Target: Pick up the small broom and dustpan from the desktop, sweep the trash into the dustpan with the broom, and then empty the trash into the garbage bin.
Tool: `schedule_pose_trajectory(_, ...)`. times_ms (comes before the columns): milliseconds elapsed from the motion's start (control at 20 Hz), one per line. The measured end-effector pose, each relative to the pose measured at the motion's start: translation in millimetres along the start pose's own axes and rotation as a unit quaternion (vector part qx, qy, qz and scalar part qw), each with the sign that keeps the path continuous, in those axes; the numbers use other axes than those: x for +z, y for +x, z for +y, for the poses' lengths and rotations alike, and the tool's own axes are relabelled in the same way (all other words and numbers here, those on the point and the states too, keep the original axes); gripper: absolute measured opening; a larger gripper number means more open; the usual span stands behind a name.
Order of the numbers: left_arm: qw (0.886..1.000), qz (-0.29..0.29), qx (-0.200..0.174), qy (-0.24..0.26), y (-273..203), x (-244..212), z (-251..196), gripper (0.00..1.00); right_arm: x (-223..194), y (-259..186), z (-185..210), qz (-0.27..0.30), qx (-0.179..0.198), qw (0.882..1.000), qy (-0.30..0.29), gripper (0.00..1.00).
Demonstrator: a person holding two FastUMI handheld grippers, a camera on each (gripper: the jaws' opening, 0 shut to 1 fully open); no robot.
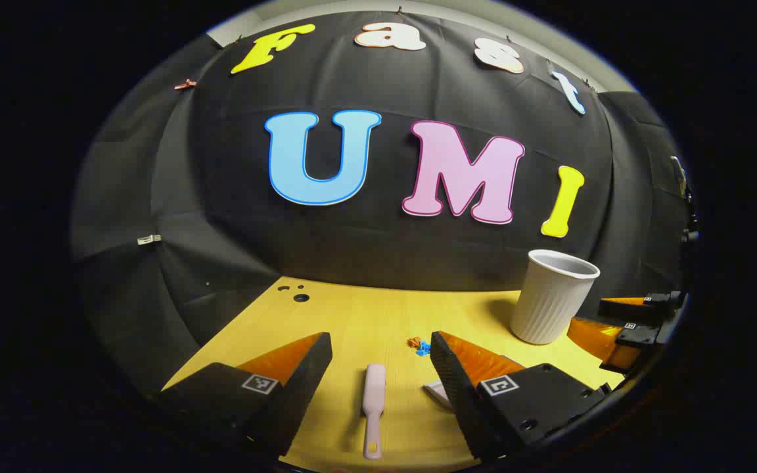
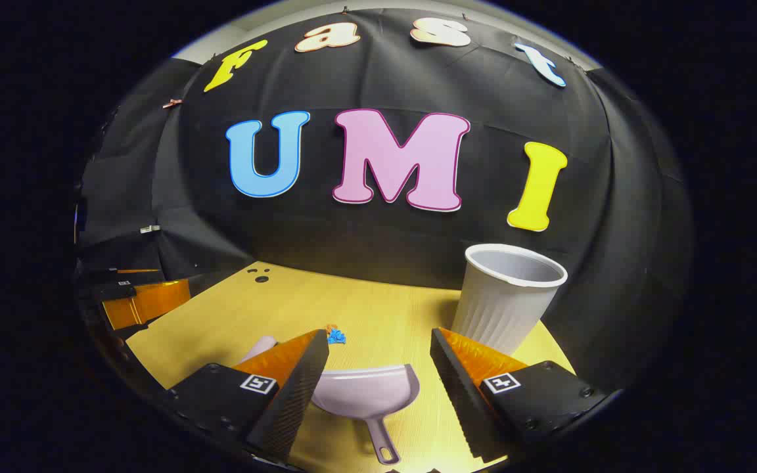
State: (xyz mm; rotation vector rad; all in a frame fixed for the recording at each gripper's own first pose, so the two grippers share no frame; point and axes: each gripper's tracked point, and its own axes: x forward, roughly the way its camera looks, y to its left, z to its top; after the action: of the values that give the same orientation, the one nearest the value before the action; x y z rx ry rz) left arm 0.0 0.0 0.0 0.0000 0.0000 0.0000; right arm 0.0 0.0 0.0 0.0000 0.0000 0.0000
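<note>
A small pink broom lies flat on the yellow desktop, handle toward me, between and below the fingers of my open left gripper. A little heap of blue and orange trash sits just beyond it. A white dustpan rests on the desk with its handle toward me, under my open right gripper. The same trash lies just past the dustpan's far left edge, and the broom's end peeks out beside the left finger. Neither gripper holds anything. A white ribbed garbage bin stands upright at the back right.
The bin stands right of the trash, near the right gripper. The left gripper shows at the desk's left edge. Several small holes mark the yellow desktop at the far left. Black cloth closes the back.
</note>
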Motion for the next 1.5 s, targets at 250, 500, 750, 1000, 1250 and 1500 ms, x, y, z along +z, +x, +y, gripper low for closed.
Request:
schedule_pose_trajectory(250,1.000,0.021,-0.023,0.006,6.9,-14.3,-4.8,0.96,-17.8,2.0,-3.1,0.030,-0.002,1.000,-0.008,0.98)
schedule_pose_trajectory(500,0.999,0.034,-0.027,0.002,13.3,-22.0,-0.1,0.96,-31.6,4.3,-5.0,0.050,-0.003,0.999,-0.007,0.98)
schedule_pose_trajectory(750,0.998,0.051,-0.020,-0.012,16.8,-34.1,8.3,0.96,-47.7,5.5,1.4,0.078,0.009,0.997,-0.012,0.98)
schedule_pose_trajectory(1000,0.997,0.070,-0.009,-0.034,20.4,-42.9,18.3,0.96,-62.2,6.4,3.2,0.106,0.017,0.994,-0.022,0.98)
schedule_pose_trajectory(1250,0.995,0.093,-0.010,-0.043,25.9,-57.8,21.0,0.95,-90.8,10.3,11.0,0.156,0.034,0.987,-0.016,0.98)
schedule_pose_trajectory(1500,0.990,0.130,-0.013,-0.049,27.6,-85.5,20.5,0.96,-121.6,12.3,7.5,0.204,0.040,0.978,-0.030,0.98)
